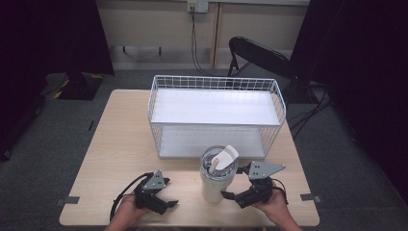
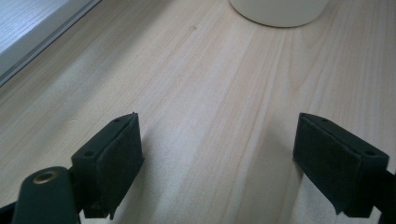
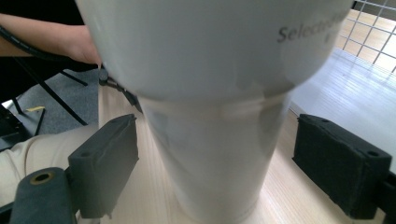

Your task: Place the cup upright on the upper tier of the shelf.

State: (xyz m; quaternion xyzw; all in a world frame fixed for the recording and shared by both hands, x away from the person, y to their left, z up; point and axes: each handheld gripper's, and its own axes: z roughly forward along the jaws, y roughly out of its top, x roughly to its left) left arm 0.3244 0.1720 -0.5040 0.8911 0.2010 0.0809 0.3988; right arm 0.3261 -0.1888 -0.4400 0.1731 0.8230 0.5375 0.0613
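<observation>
Worktop: a pale light-wood worktop (image 1: 120, 144) on grey carpet, with the person's two forearms coming in at the near edge.
Tumbler: and there it is, a tall white tapered tumbler with a clear lid (image 1: 215, 180), standing upright near the front of the worktop, right of centre, just in front of the basket. The white flip tab on the lid is tipped up.
Tumbler close up: in the right gripper view the white tumbler wall (image 3: 215, 154) looms huge between the jaws; grey lettering near the top runs off the frame, only "Selecte" can be read. Its rim and lid are cut off above.
Right gripper: the black two-jaw right gripper (image 1: 234, 197) sits low at the tumbler's right side, jaws spread wide on either side of the body. Both pads stand clear of the wall with a gap showing, so no grip here.
Left gripper: the black left gripper (image 1: 168, 203) rests at the front left, pointing toward the tumbler, jaws wide with bare wood between them (image 2: 217, 158).
Left gripper view, far edge: only the rounded white foot of the tumbler (image 2: 279, 11) peeks in at the top, the rest cut off.
Basket: a white wire basket with two flat white shelves (image 1: 215, 83) stands at the back of the worktop; the lower shelf is partly hidden behind the tumbler.
Background: a dark folding chair (image 1: 260, 55) behind the basket, half lost in shadow; black curtains either side swallow all detail.
</observation>
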